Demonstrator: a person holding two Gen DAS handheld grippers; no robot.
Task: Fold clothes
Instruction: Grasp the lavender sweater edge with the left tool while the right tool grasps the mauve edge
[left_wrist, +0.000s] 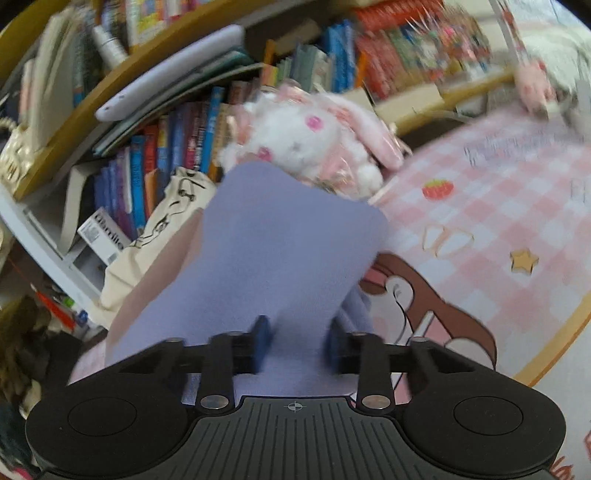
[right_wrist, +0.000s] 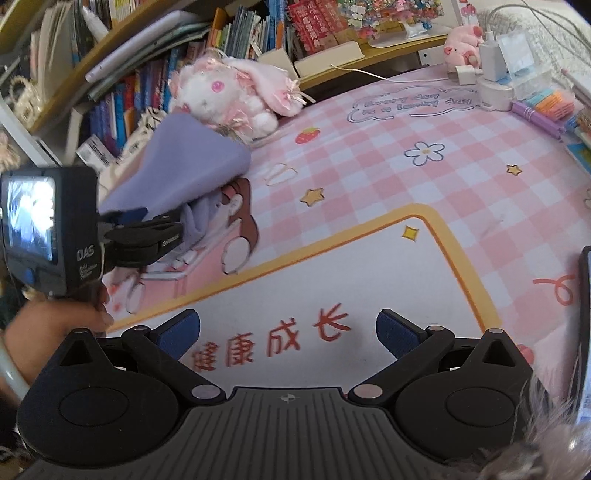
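A lavender garment (left_wrist: 280, 251) rises from between the blue pads of my left gripper (left_wrist: 297, 332), which is shut on a fold of it. In the right wrist view the same garment (right_wrist: 188, 162) stands lifted at the left edge of the pink checked mat (right_wrist: 369, 184), with more of it hanging crumpled below the left gripper (right_wrist: 147, 225), which a hand (right_wrist: 55, 321) holds. My right gripper (right_wrist: 288, 328) is open, nothing between its fingers, over the white part of the mat with red characters, well to the right of the garment.
A white and pink plush bunny (right_wrist: 221, 92) sits just behind the garment. Behind it is a bookshelf (left_wrist: 177, 140), with a cream tote bag (left_wrist: 166, 229) leaning on it. A pink pig plush (right_wrist: 461, 44), chargers (right_wrist: 491, 66) and stationery boxes (right_wrist: 546, 99) crowd the far right corner.
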